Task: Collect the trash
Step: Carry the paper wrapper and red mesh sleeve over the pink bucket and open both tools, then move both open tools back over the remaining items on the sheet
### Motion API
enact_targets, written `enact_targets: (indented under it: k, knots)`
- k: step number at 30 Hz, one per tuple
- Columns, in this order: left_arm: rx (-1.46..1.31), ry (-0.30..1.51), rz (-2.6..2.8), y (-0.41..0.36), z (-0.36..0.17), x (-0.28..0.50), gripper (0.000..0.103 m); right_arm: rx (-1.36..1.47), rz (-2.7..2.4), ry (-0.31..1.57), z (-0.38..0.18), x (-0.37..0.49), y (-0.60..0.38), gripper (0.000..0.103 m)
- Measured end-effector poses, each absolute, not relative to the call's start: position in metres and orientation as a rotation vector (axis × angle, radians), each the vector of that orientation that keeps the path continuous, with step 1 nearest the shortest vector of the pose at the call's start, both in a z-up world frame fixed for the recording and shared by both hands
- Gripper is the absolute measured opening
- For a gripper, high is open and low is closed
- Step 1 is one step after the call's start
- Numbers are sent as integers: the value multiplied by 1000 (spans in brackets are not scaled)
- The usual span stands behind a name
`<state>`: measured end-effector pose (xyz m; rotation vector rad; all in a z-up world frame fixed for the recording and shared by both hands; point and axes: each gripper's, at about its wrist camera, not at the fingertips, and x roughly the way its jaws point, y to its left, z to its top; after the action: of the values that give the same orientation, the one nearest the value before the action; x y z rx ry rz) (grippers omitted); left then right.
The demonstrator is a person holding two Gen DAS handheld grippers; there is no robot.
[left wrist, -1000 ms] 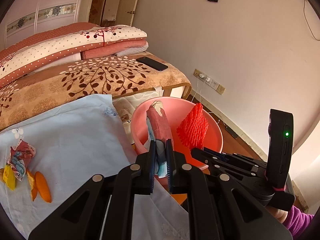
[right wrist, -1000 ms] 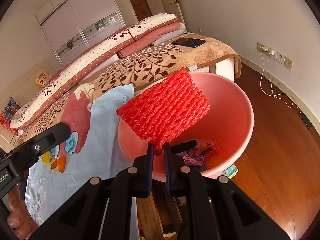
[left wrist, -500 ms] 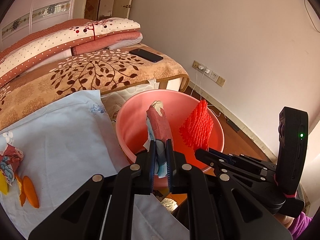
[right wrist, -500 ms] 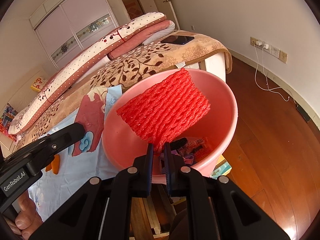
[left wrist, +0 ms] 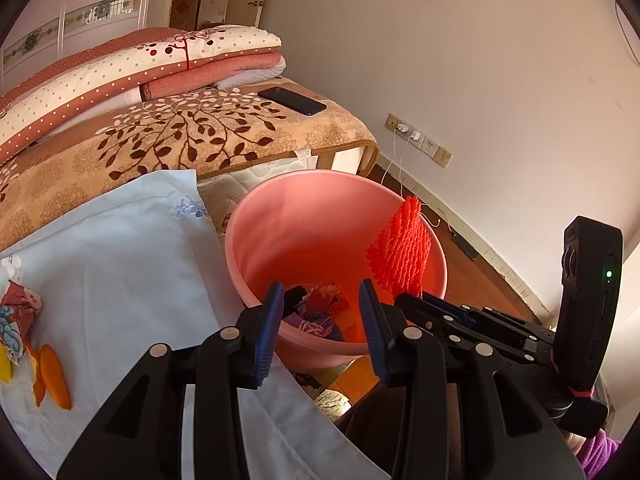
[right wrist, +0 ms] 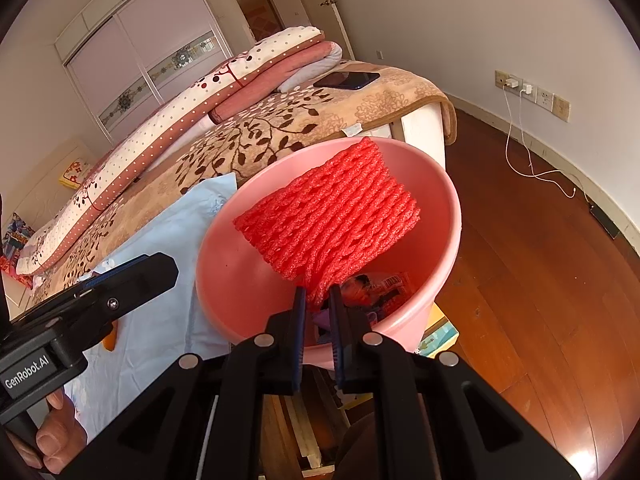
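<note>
While right gripper [right wrist: 318, 300] jaws clench foam net [right wrist: 328, 216], left gripper [left wrist: 320, 312] jaws released over basin [left wrist: 280, 216].

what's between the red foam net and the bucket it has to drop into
Nothing visible. The right hand-held gripper holds the red foam net over the open pink bucket, with only trash at the bottom below it.

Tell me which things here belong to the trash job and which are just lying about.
Job: red foam fruit net, pink plastic basin, crumpled wrapper, orange peels.
Lying about: black phone, folded dotted quilt, white charger cable.
</note>
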<state>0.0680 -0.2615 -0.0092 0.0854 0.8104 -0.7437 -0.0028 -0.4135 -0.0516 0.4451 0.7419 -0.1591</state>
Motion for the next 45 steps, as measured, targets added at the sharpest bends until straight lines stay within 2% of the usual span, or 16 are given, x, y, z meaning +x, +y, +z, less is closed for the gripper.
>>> enact_targets:
  k: [1,5,26,45]
  knots:
    - [84,810,-744,-261,-9,67,39,446,-160,741,-51,-3,-413,13]
    - [76,802,-750,-258,-8,65,39,446,-170,736,-50,-4,-412,31]
    - [36,719,-610,-188,7,53,39,375,-46,696,-28,-3,-344,41]
    - [18,686,-439,-94,-1,24,39,233,107,693,-19,-12,-246,43]
